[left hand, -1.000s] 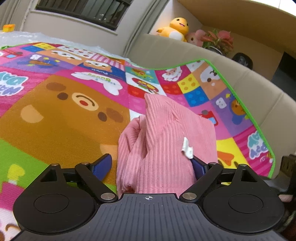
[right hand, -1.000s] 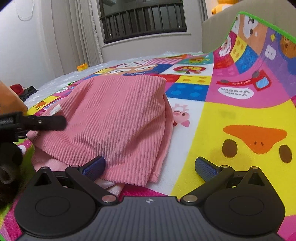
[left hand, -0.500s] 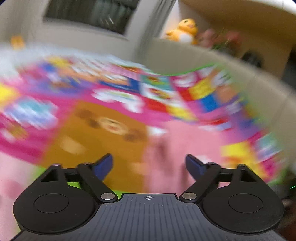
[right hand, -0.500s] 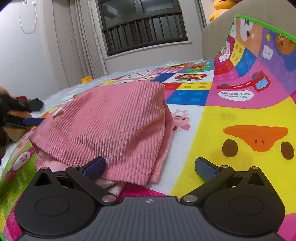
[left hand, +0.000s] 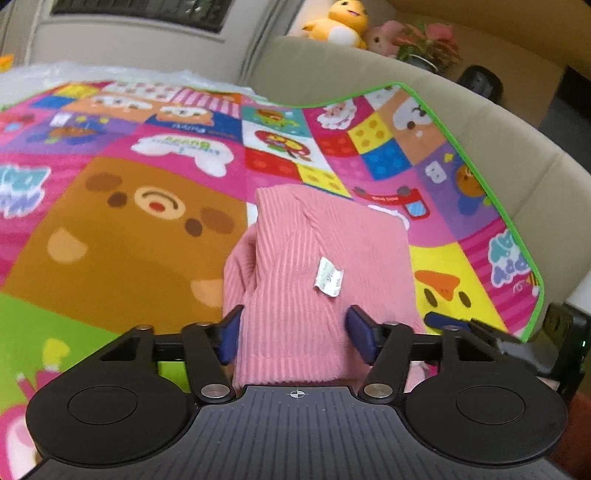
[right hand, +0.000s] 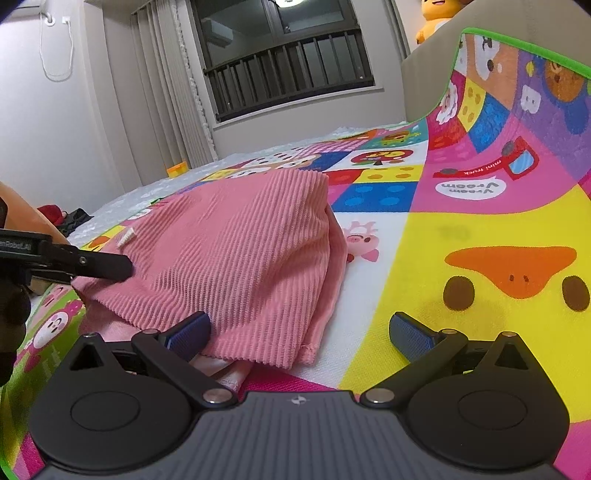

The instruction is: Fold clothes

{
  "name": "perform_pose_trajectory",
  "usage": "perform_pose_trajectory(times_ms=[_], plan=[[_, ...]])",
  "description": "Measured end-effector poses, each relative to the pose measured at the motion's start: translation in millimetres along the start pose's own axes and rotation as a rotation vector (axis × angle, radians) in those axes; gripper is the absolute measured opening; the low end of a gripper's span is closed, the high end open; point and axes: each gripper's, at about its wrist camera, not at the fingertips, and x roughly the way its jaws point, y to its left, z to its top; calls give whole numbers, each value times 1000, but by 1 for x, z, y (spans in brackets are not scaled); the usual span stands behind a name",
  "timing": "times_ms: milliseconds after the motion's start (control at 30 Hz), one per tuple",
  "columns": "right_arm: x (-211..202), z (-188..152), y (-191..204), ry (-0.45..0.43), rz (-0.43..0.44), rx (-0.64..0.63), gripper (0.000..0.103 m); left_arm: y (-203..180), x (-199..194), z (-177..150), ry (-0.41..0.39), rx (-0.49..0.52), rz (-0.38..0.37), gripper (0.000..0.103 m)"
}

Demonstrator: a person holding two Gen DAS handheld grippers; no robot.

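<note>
A pink ribbed garment lies folded on the colourful play mat, with a small white label on top. My left gripper has its fingers drawn in against both sides of the garment's near edge, gripping it. From the right wrist view the same garment fills the left half, and a left fingertip rests on its far edge. My right gripper is open; its left pad sits against the garment's near hem, and its right pad is over bare mat.
The mat curves up against a beige padded headboard on the right, with plush toys and a plant on the ledge above. A window with railings and curtains stand beyond the mat. Small items lie on the floor at far left.
My left gripper swung away in a blur, came back to the garment's edge and narrowed its fingers onto the cloth. The right gripper stayed open and shifted only slightly.
</note>
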Motion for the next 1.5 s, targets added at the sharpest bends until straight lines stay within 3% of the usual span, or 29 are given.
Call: perform_pose_trajectory(times_ms=[133, 200, 367, 400, 533, 633, 700, 800, 900, 1000, 1067, 1133, 1200, 1267, 1433, 1500], plan=[[0, 0, 1, -1, -6, 4, 103, -22, -8, 3, -70, 22, -82, 46], [0, 0, 0, -2, -7, 10, 103, -29, -10, 8, -102, 71, -78, 44], [0, -1, 3, -2, -18, -5, 103, -15, 9, 5, -71, 175, 96, 47], [0, -1, 3, -2, -19, -7, 103, -8, 11, 3, -65, 173, 109, 54], [1, -1, 3, -1, -22, -10, 103, 12, -3, 6, -103, 92, 145, 62], [1, -1, 2, 2, -20, -6, 103, 20, -24, 13, -139, 40, 95, 66], [2, 2, 2, 15, -21, -1, 103, 22, -30, 15, -126, -7, 8, 89], [-2, 14, 1, 53, -12, 40, 103, 20, -20, 12, -63, -26, -29, 91], [-6, 25, -13, 82, 151, 226, 103, 19, -1, 2, 2, -18, -26, 93], [10, 38, -21, 148, 171, 294, 103, 17, 13, -6, 35, -20, -35, 94], [24, 49, -21, 179, 151, 266, 103, 14, 19, -10, 38, -7, -35, 94], [38, 60, -21, 209, 132, 239, 103, 10, 21, -11, 38, 21, -19, 86], [52, 71, -21, 240, 113, 212, 86, 8, 20, -12, 38, 36, -16, 71], [69, 80, -14, 263, 165, 162, 72, 7, 19, -12, 32, 30, -26, 62], [113, 104, 26, 233, 229, -98, 67, 21, 21, 0, -14, 32, -1, 58], [141, 120, 36, 229, 258, -124, 64, 37, 24, 12, -31, 9, 16, 58]])
